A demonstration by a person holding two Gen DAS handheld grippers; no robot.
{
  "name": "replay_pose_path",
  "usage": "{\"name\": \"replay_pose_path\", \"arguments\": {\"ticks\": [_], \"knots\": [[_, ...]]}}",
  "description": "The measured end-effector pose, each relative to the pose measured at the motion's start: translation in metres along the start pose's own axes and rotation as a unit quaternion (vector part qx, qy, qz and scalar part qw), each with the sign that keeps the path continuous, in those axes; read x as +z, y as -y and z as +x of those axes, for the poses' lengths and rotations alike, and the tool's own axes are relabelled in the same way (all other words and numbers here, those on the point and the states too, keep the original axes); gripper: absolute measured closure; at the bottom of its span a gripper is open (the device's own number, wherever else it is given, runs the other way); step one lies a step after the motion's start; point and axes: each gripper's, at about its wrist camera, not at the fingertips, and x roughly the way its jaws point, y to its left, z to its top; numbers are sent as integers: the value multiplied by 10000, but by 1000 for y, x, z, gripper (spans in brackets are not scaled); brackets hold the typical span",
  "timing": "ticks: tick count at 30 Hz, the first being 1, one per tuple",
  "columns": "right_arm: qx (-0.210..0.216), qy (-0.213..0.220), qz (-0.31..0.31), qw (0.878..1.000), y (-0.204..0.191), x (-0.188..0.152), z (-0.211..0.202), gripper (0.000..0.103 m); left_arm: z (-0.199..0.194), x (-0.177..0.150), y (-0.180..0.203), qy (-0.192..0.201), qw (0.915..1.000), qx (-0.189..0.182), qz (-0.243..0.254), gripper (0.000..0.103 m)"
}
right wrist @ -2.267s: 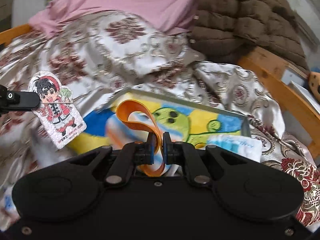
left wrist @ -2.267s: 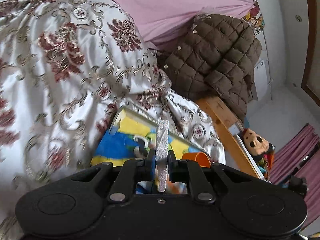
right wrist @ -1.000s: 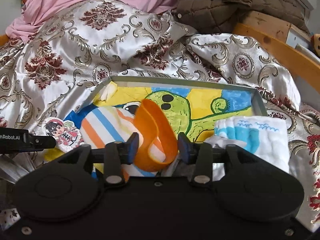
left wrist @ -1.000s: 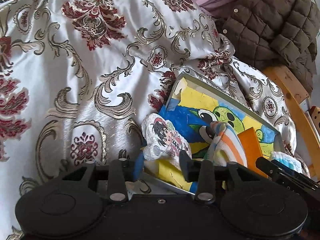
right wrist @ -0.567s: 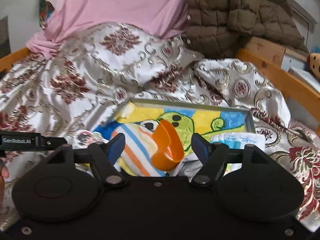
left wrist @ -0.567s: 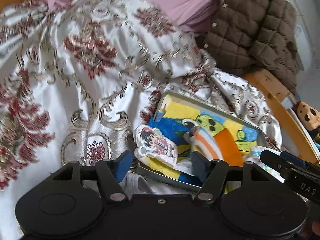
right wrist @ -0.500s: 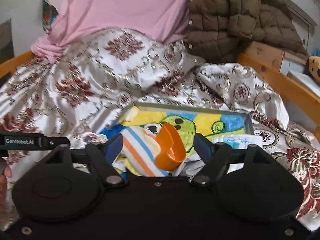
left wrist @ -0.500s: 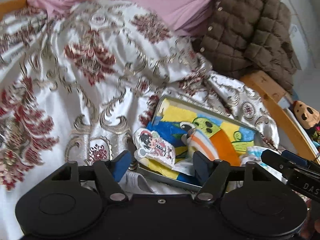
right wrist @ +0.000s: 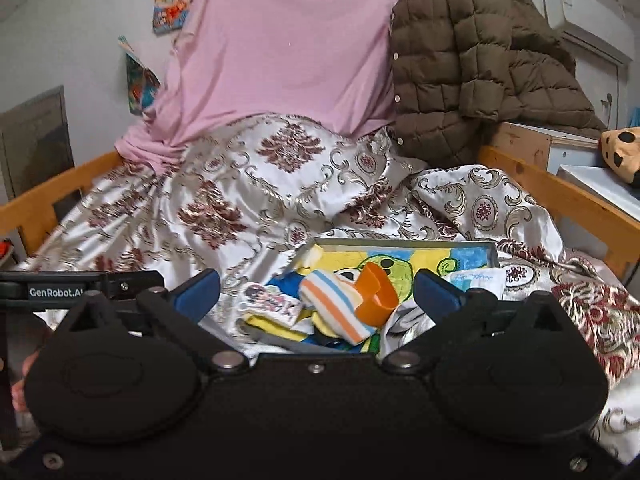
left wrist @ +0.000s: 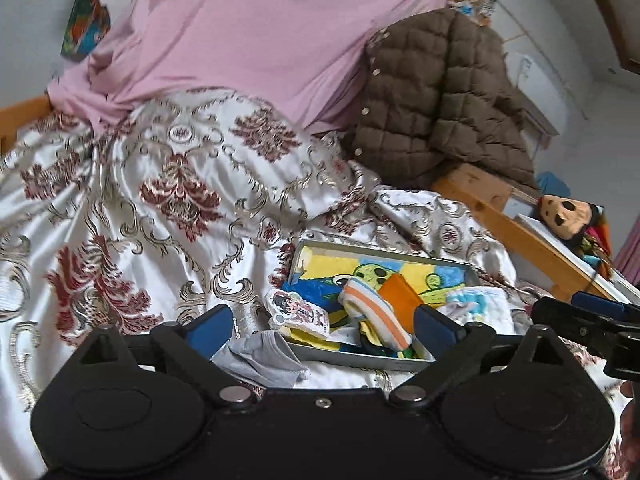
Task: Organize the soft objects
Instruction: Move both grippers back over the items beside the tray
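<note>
Both wrist views over tray [left wrist: 386, 360]

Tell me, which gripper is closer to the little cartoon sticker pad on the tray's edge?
Left, probably. The left gripper has the cartoon pad just ahead between its opening jaws. The right gripper sees it off toward its left finger, beside the orange band.

The shallow grey metal tray with a cartoon-printed bottom [left wrist: 384, 249] is losing its near rim behind the right gripper's black body in the right wrist view. The crumpled grey cloth [left wrist: 260, 354] is disappearing under the left gripper's body at its near end. The small white blue-printed towel [right wrist: 476, 280] is sitting half behind a blue finger pad [right wrist: 434, 288]. The tan spotted plush toy [right wrist: 622, 148] is being cut by the picture's right edge. Print on the flat cartoon-figure cushion [left wrist: 298, 312] is staying too small to read.
</note>
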Motion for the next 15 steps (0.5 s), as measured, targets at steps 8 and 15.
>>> {"name": "replay_pose_path", "arguments": {"ticks": [8,15], "knots": [[3,324,16,9995,-22,-23,-69,1,-50,-18,11,152,9993,-98,333,1],[-148,481,-83,9987,-39,-48,-105,1,-76,-43,9,14,9976,-145,683,1]]}}
